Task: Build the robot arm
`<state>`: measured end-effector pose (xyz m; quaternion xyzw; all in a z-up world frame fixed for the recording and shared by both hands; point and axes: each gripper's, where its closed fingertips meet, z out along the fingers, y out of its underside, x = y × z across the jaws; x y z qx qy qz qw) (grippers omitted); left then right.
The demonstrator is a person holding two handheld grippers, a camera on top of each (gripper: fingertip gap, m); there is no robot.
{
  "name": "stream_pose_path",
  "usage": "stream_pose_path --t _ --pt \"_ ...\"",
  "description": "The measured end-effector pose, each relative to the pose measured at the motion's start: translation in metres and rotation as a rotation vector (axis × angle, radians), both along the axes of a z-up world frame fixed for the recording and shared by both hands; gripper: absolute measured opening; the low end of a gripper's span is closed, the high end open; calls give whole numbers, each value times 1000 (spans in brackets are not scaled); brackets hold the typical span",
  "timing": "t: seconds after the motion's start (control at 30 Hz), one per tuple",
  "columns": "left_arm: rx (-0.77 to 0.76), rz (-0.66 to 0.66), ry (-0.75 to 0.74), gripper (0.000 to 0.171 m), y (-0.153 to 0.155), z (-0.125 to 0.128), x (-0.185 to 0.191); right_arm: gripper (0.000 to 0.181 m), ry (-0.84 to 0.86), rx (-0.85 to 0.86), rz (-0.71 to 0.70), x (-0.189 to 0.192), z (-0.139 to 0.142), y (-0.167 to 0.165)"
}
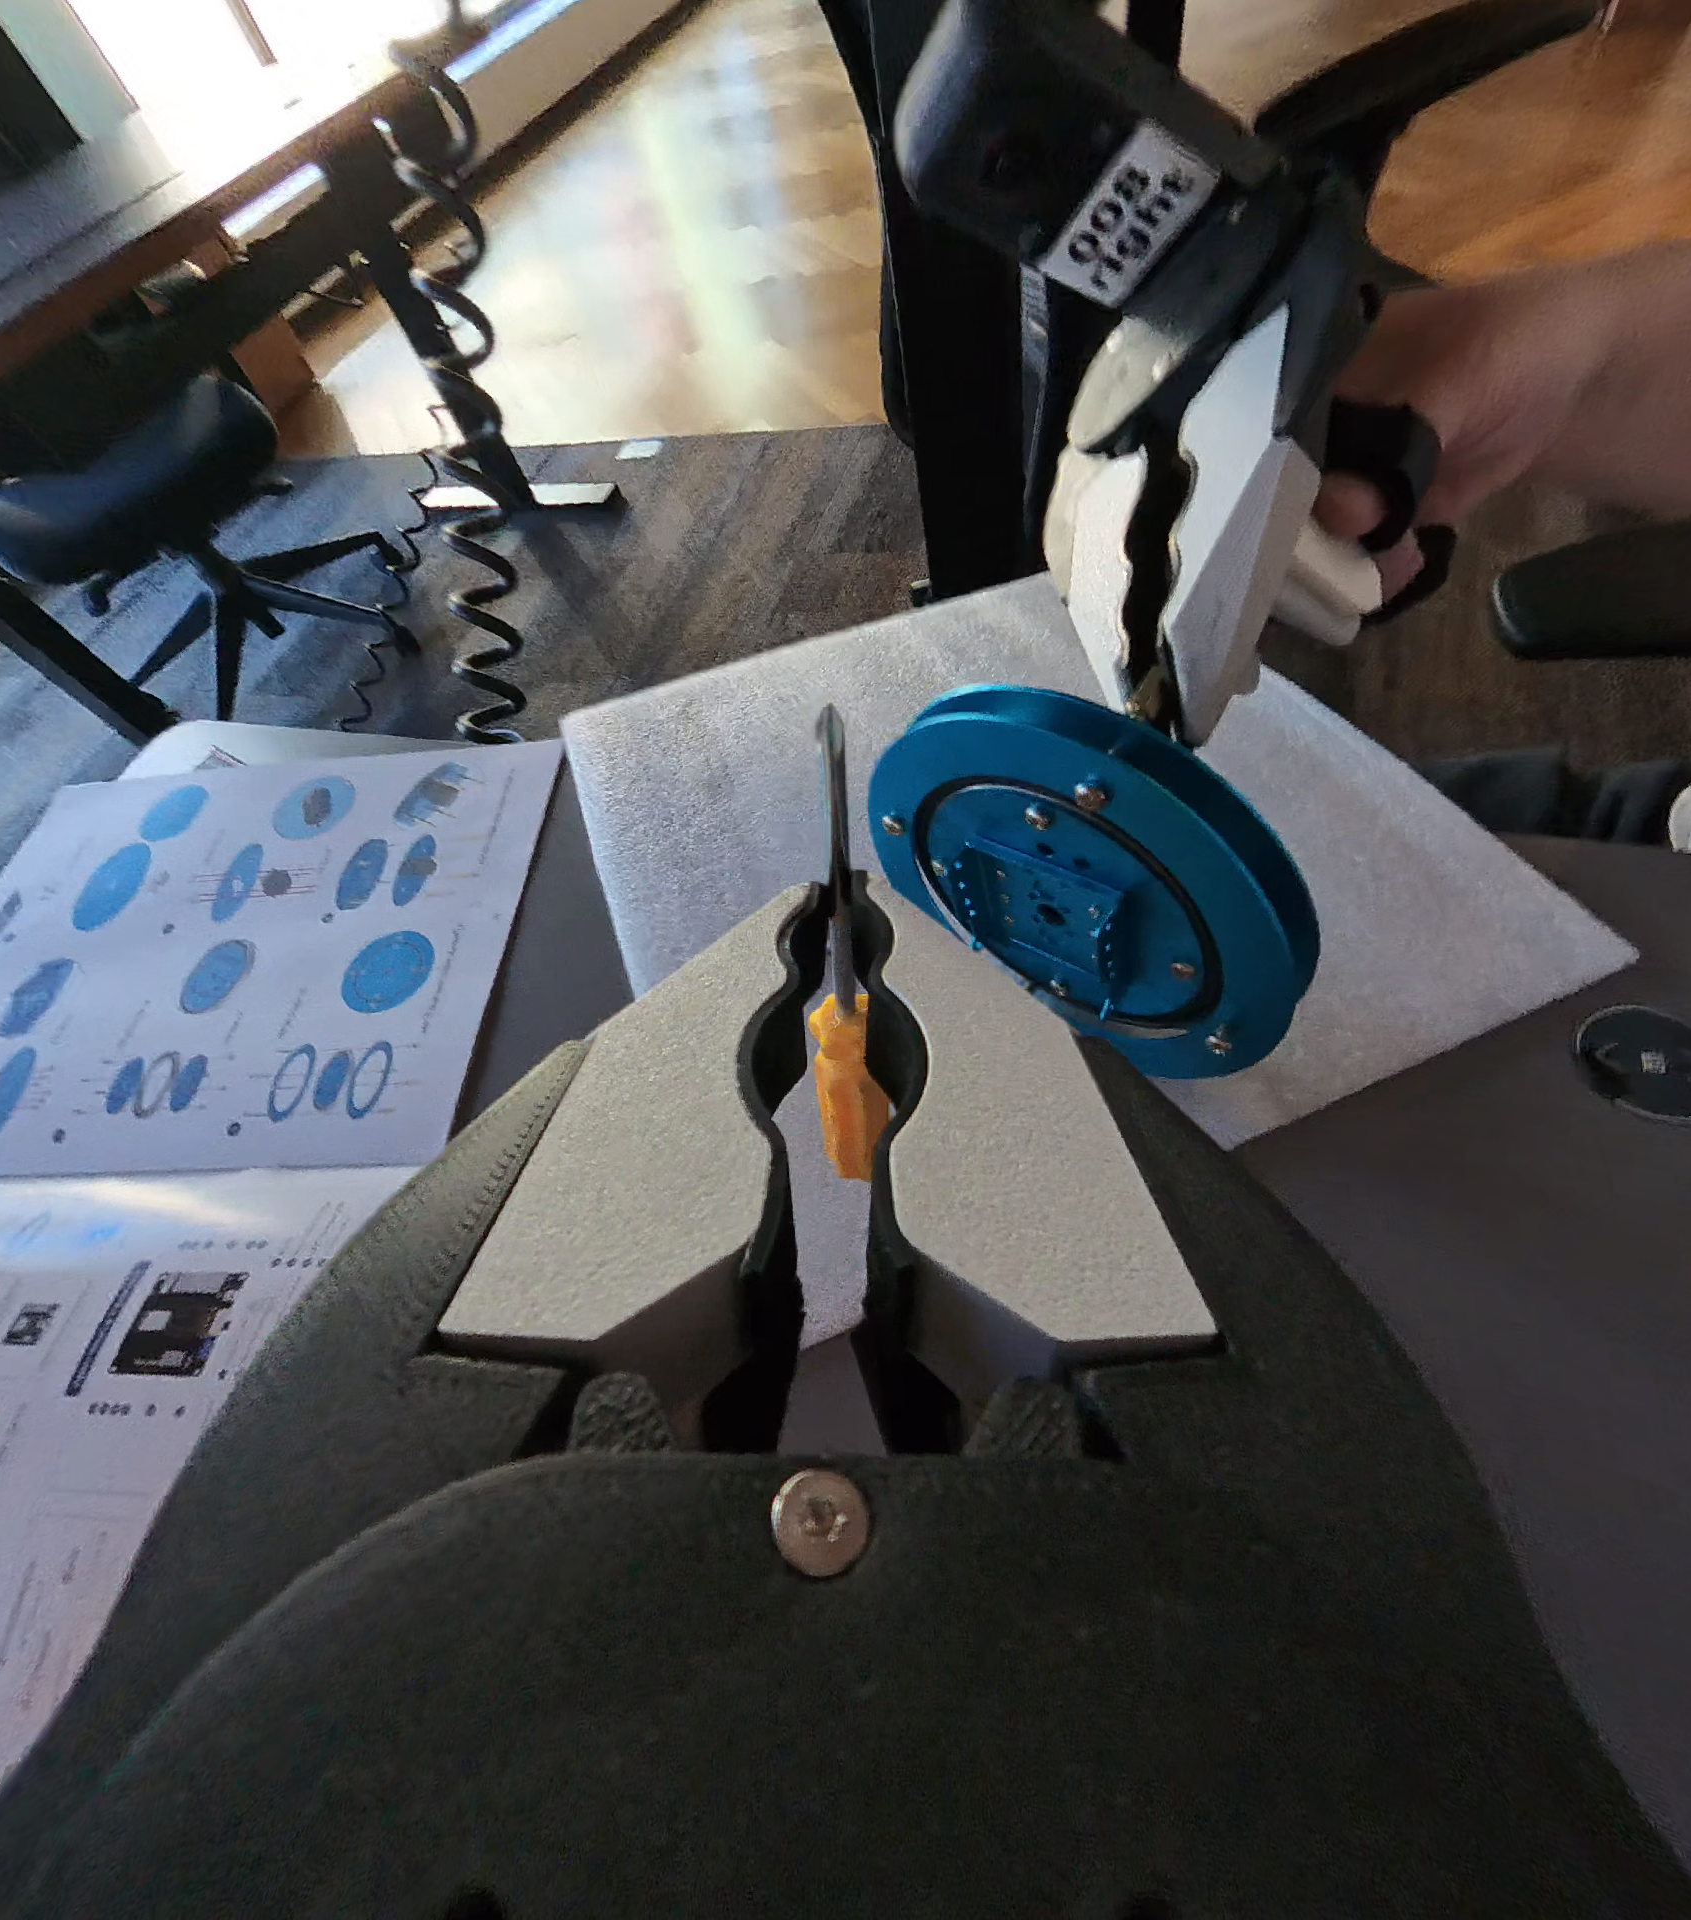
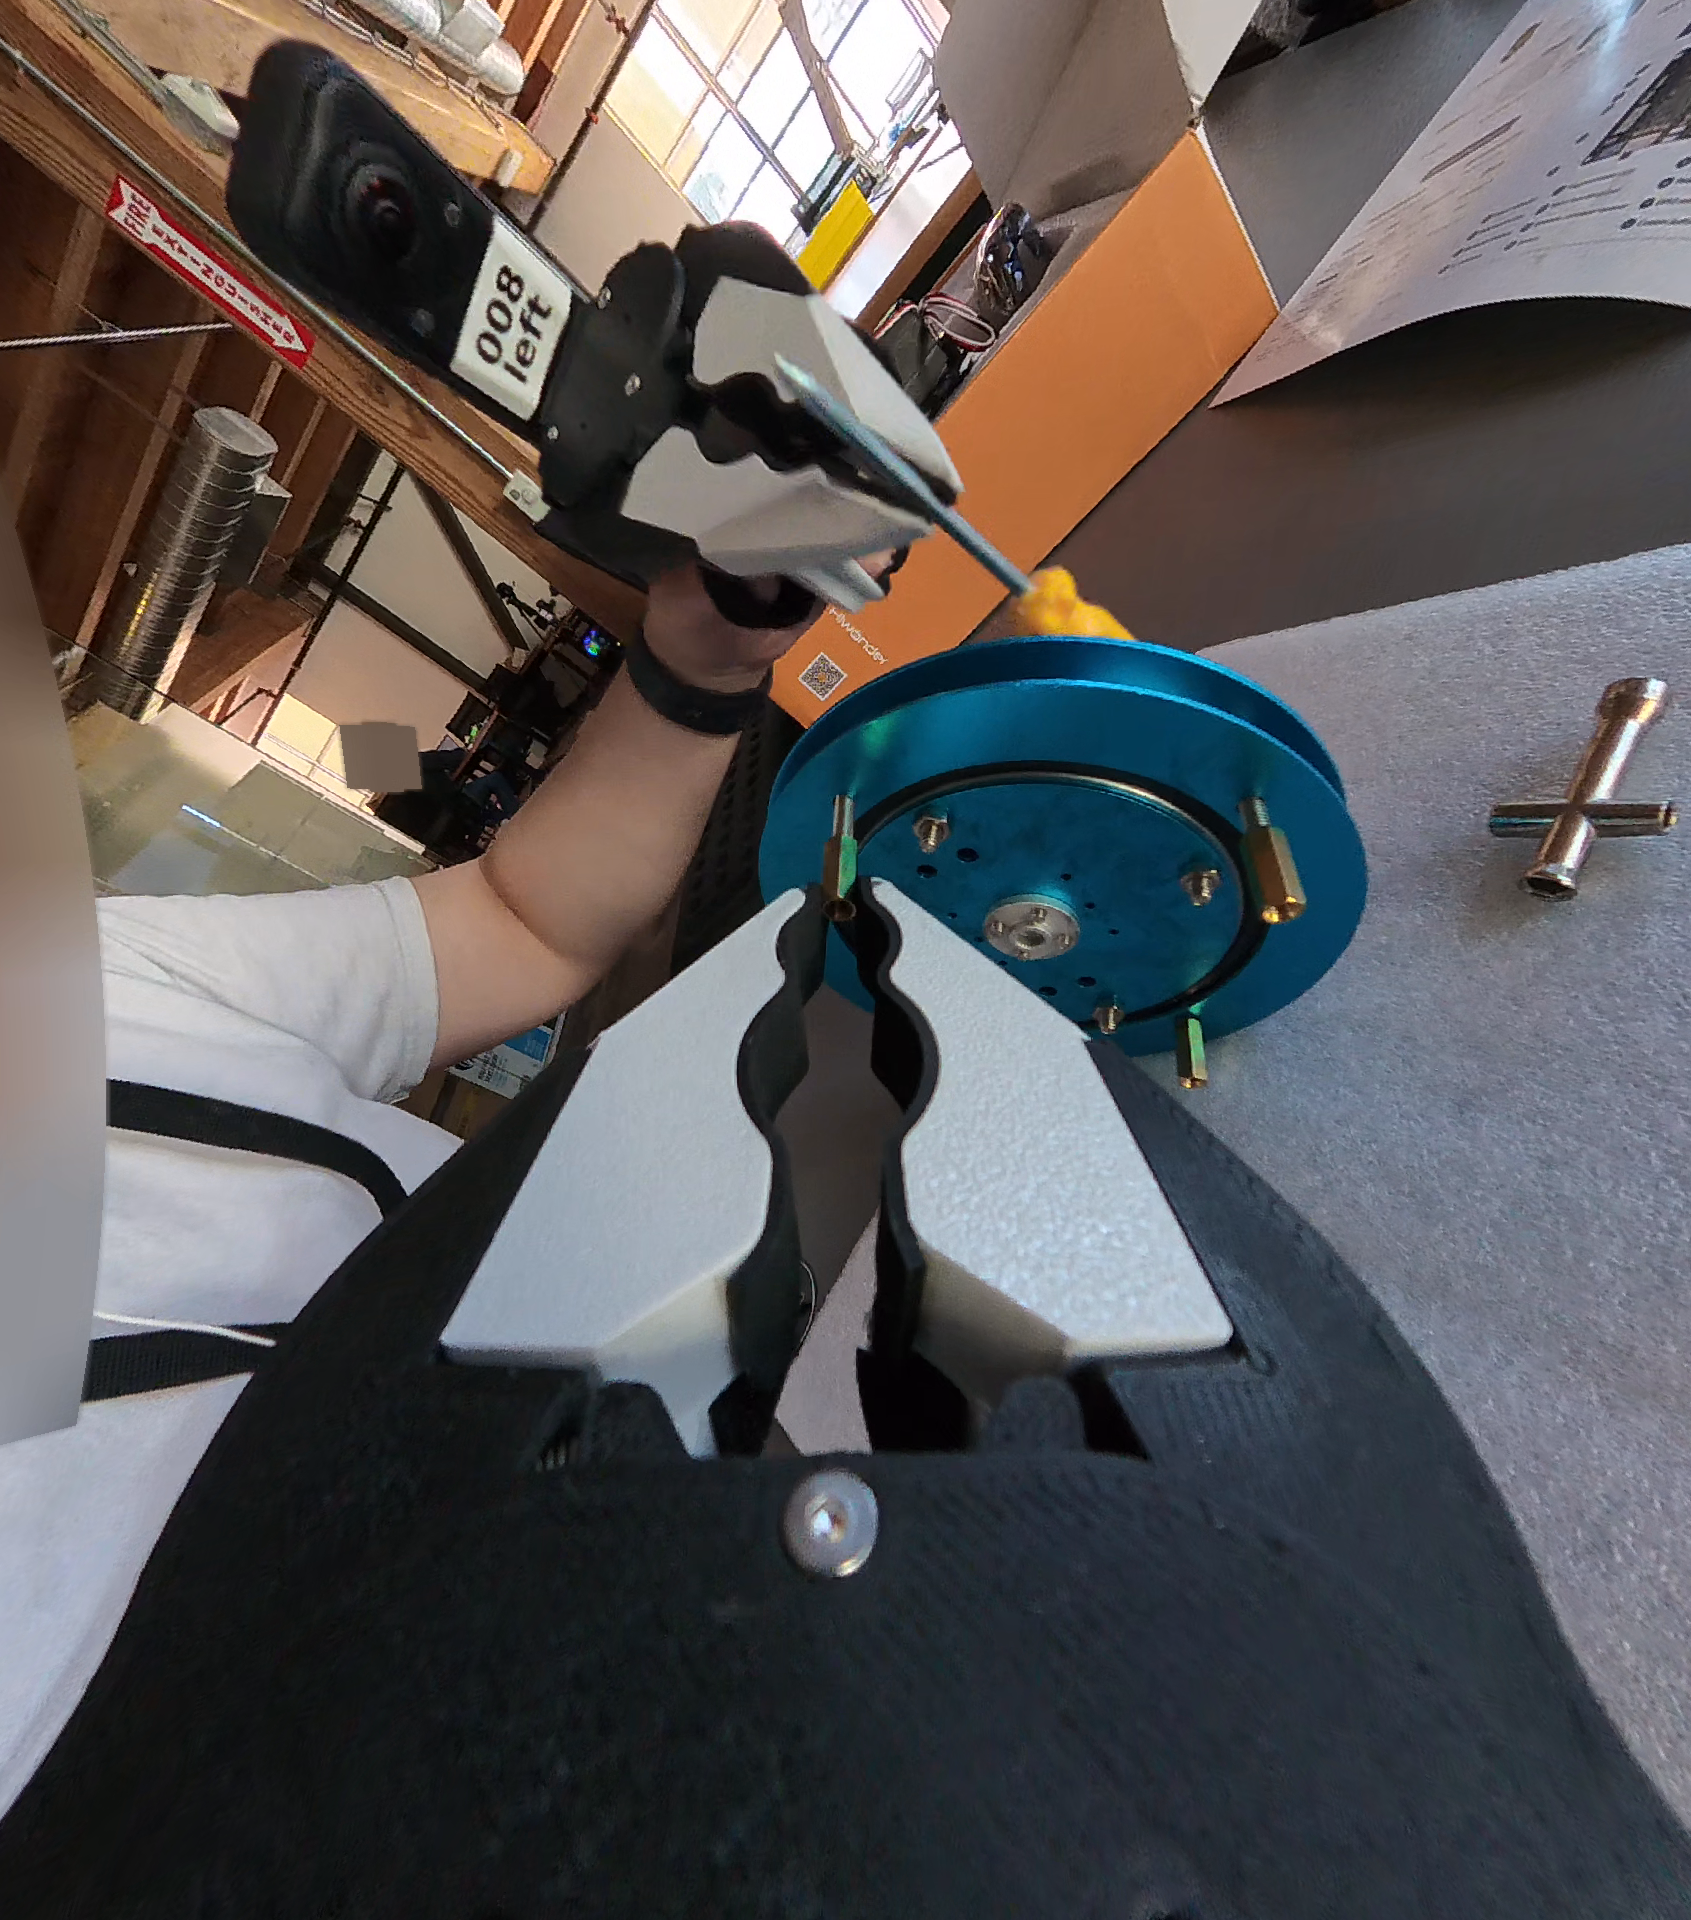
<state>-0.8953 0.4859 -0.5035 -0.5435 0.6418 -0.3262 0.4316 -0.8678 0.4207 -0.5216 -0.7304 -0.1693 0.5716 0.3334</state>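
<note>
The left gripper (image 1: 836,904) clamps a screwdriver (image 1: 839,935) by its steel shaft, ribbed orange handle toward the camera. The right gripper (image 2: 836,909) pinches a brass standoff (image 2: 839,862) on the blue disc (image 2: 1059,831), a round anodised metal plate tilted on edge near the foam sheet's (image 2: 1547,1143) front edge. A steel cross wrench (image 2: 1584,805) lies well apart on the foam.

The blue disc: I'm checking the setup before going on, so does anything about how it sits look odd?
Yes. The blue disc is not flat on the white foam sheet: it stands tilted on its rim, and the right gripper is shut on a brass standoff at its edge. The left gripper grips the small screwdriver by its metal shaft.
</note>
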Motion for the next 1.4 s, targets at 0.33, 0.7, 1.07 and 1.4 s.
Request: stream_pose_path --t 0.33,0.7,1.07,1.4 --pt "189 -49 145 2 -14 -19 5 3 -27 -3 0 0 -1 0" --pt "314 -128 268 2 -16 -38 4 3 -39 -9 -9 0 -1 0" --pt "342 -181 325 2 -25 -46 8 3 -42 -21 -13 1 -1 3" --pt "302 -168 293 3 -23 -45 9 3 -77 -18 -18 2 -2 3"
